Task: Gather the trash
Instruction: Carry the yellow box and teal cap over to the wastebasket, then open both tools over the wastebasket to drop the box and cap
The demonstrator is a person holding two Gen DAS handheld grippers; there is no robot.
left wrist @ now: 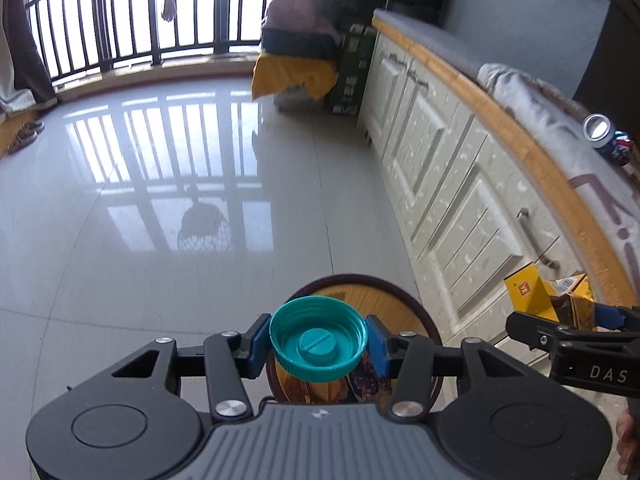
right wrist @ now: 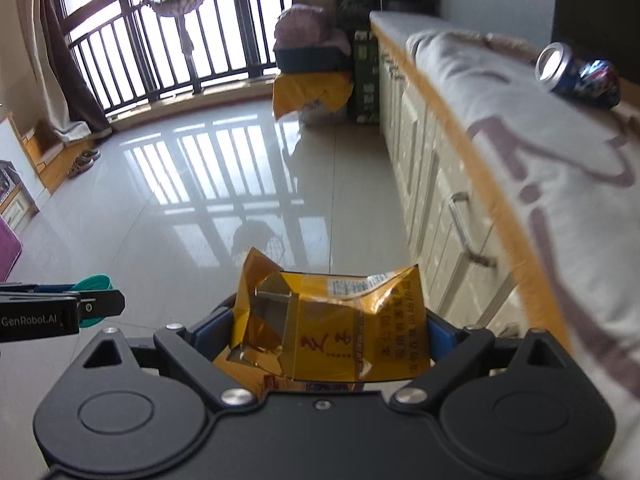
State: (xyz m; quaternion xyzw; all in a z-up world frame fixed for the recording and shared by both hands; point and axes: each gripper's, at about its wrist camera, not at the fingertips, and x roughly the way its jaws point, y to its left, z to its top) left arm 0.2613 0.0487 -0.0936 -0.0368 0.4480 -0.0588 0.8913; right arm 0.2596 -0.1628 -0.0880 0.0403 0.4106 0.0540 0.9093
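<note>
- My left gripper [left wrist: 318,340] pinches a teal bottle cap [left wrist: 318,340] above a round bin [left wrist: 420,312].
- My right gripper [right wrist: 330,330] clamps a crumpled yellow packet [right wrist: 340,320].

A home living room: glossy tiled floor [left wrist: 160,240], balcony railing [left wrist: 132,40], cream cabinets [left wrist: 440,152], shoes [left wrist: 26,136].

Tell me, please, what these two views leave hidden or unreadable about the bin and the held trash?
- Bin: left wrist view, mostly hidden behind the left gripper and its teal cap; absent from the right view.
- Yellow packet: right wrist view, lower part hidden by the right gripper.
- Can on the counter: label blurred.
</note>
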